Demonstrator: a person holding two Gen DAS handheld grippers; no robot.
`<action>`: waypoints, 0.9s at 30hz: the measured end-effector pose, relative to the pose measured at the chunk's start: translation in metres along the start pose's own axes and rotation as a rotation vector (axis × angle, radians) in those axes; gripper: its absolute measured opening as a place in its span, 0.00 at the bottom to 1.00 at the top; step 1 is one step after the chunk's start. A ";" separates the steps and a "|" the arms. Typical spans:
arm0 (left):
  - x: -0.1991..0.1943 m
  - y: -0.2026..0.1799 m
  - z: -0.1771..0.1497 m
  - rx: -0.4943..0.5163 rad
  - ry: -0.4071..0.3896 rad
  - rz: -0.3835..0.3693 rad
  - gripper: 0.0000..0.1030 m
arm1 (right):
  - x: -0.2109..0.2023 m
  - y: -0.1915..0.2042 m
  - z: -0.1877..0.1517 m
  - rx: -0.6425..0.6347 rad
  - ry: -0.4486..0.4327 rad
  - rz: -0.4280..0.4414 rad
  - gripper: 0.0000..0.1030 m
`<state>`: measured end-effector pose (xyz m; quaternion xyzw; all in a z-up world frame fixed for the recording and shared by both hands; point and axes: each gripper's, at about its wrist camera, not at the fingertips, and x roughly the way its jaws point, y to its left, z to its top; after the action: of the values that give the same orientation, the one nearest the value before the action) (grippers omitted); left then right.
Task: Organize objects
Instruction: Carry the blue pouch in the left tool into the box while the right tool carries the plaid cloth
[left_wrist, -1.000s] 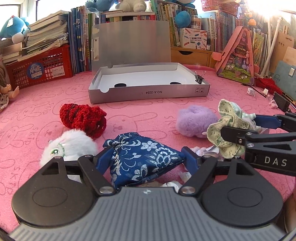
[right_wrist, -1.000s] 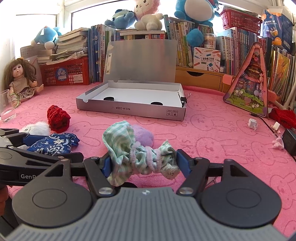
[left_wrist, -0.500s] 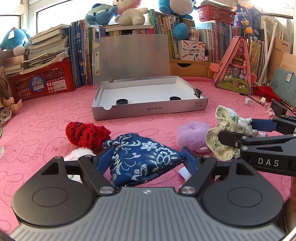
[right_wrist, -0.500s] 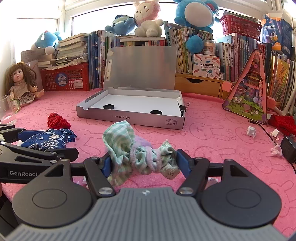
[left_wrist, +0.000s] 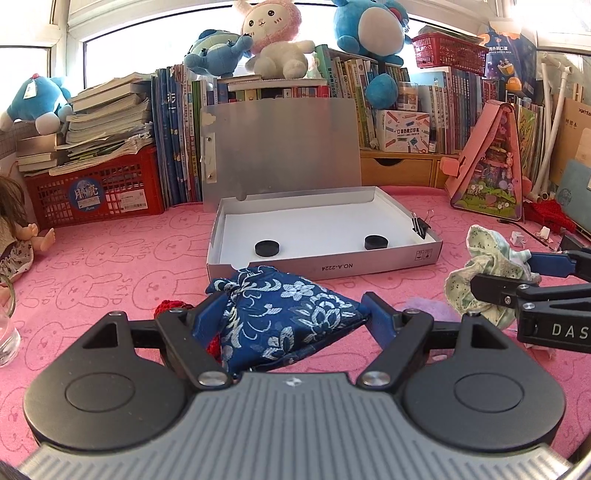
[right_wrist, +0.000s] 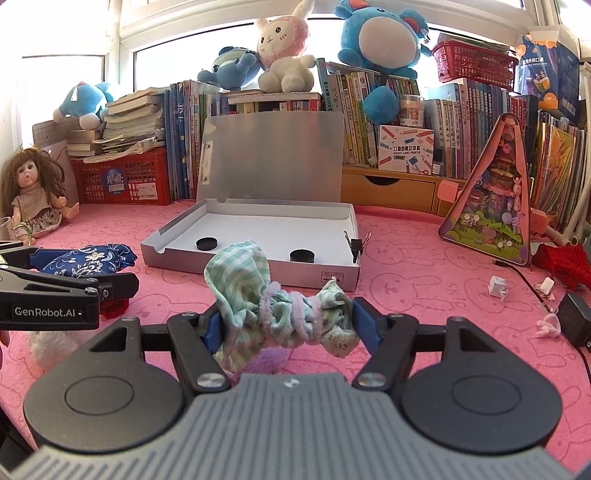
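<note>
Box (left_wrist: 325, 236) lies straight ahead beyond both sets of fingertips, long side facing them; left gripper (left_wrist: 286, 314) clamps the blue brocade pouch (left_wrist: 280, 314), right gripper (right_wrist: 286, 321) the green gingham scrunchie (right_wrist: 277, 310).

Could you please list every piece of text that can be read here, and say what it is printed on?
"NO.A-2224": upside down on the silver box front wall.
"GenRobot.AI": left hand-held gripper.
"DAS", cut off: right hand-held gripper.
"POCKET LABEL PRINTER": printer carton.
Book spines, crate sticker: too small.
</note>
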<state>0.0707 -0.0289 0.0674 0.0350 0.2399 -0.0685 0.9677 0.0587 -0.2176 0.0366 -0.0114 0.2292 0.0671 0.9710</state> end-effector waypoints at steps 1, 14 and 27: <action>0.004 0.002 0.003 -0.002 0.003 0.004 0.80 | 0.004 -0.002 0.004 0.006 0.001 0.000 0.69; 0.047 0.026 0.043 -0.063 0.019 0.010 0.80 | 0.046 -0.024 0.043 0.112 0.033 0.012 0.69; 0.128 0.049 0.095 -0.150 0.046 0.018 0.80 | 0.115 -0.046 0.094 0.204 0.103 0.046 0.69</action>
<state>0.2336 -0.0051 0.0935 -0.0337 0.2664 -0.0406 0.9624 0.2086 -0.2441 0.0688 0.0895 0.2848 0.0651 0.9522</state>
